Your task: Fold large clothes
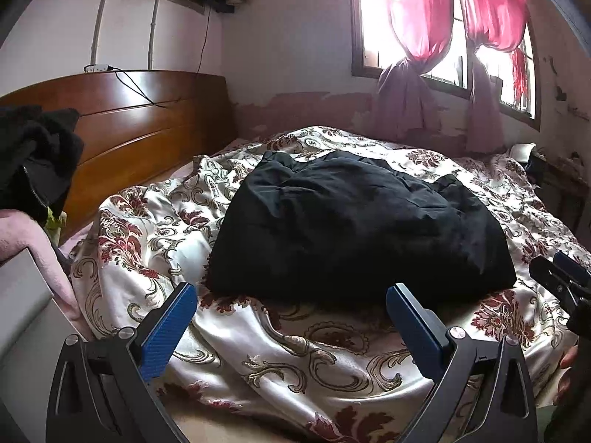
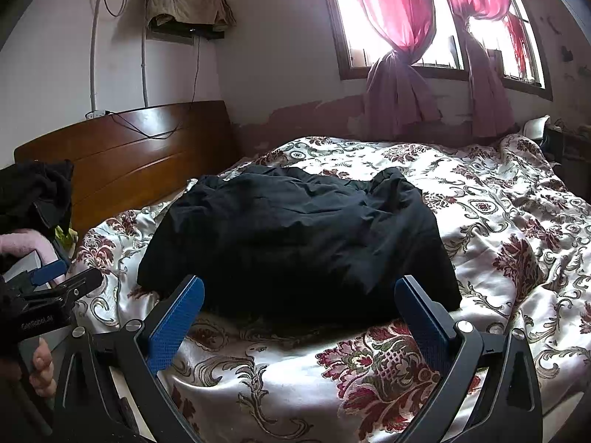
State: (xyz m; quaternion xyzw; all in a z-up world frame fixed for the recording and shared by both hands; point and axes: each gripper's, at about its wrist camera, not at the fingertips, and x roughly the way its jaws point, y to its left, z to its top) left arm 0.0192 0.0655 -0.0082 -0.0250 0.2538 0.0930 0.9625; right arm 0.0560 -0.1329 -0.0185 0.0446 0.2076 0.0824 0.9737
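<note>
A large black garment (image 1: 351, 221) lies folded into a rough bundle on the floral bedspread (image 1: 155, 221); it also shows in the right wrist view (image 2: 295, 236). My left gripper (image 1: 291, 295) is open and empty, its blue pads just short of the garment's near edge. My right gripper (image 2: 299, 288) is open and empty, also at the garment's near edge. The right gripper shows at the right edge of the left wrist view (image 1: 561, 277). The left gripper shows at the left edge of the right wrist view (image 2: 55, 277).
A wooden headboard (image 1: 140, 125) stands at the left. A pile of dark clothes (image 1: 33, 155) and a pink cloth (image 1: 44, 251) sit at the bed's left side. A window with pink curtains (image 1: 424, 18) is behind the bed. Bedspread (image 2: 498, 221) stretches to the right.
</note>
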